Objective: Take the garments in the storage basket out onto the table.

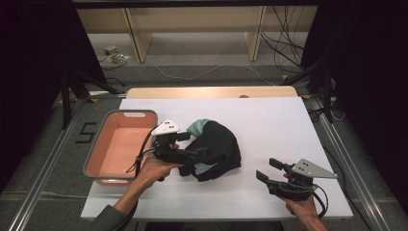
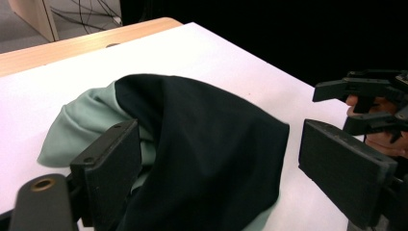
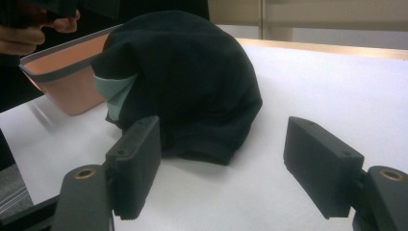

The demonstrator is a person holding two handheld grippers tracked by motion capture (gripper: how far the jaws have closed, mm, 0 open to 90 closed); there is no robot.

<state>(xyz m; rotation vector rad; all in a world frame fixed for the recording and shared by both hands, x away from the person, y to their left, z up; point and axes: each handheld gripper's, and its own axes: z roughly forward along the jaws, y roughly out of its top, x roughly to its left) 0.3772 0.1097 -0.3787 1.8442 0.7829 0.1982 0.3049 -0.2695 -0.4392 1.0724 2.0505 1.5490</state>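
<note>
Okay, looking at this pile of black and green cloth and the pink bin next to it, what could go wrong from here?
The left tool stands open around the crumpled black and green garment; closing here may pinch only one loose fold, so the rest could drag or slip out. The pink bin sits close beside that hand and could get bumped. The right tool is open and apart from the garment, so nothing steadies its far side.

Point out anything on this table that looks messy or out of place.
The black cloth lies crumpled in a heap mid-table, its pale green lining turned out at one edge. It sits on the white tabletop beside the pink bin. Nothing looks spilled or broken.
</note>
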